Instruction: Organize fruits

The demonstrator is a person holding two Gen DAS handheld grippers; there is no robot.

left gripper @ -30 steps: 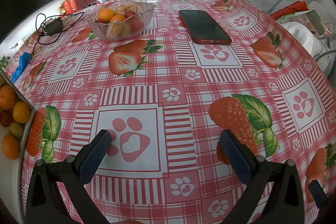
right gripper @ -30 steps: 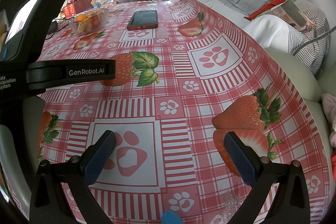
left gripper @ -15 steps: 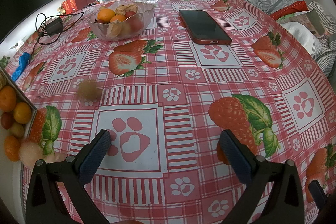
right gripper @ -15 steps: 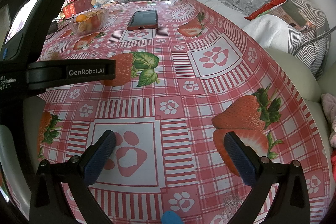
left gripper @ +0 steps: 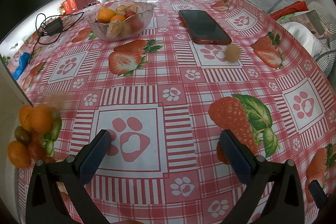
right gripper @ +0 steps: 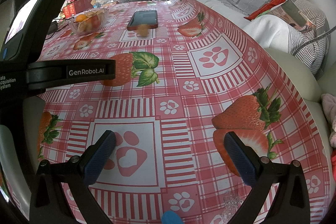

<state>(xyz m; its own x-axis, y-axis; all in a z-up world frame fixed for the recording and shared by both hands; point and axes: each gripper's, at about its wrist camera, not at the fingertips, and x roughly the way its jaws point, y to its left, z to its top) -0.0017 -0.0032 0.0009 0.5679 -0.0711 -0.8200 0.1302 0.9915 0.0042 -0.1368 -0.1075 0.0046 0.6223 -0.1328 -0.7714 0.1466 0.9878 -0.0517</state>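
A glass bowl (left gripper: 120, 20) of oranges, red fruit and papery husked fruits stands at the far left of the table; it also shows in the right wrist view (right gripper: 89, 21). A tan husked fruit (left gripper: 232, 53) lies loose just in front of the phone, blurred in the right wrist view (right gripper: 142, 30). Several oranges (left gripper: 36, 120) and a small green fruit (left gripper: 21, 134) spill onto the cloth at the left edge. My left gripper (left gripper: 166, 156) is open and empty above the cloth. My right gripper (right gripper: 168, 157) is open and empty too.
A red-cased phone (left gripper: 204, 26) lies face up at the back. A black charger and cable (left gripper: 52, 25) lie far left. The left gripper's body (right gripper: 31, 56) fills the left of the right wrist view. A sofa with cushions (right gripper: 273, 14) runs along the table's right edge.
The tan husked fruit has rolled across the table from the left side to in front of the phone. Oranges and other fruits have tumbled from the tray at the left onto the cloth. Both grippers stay still.
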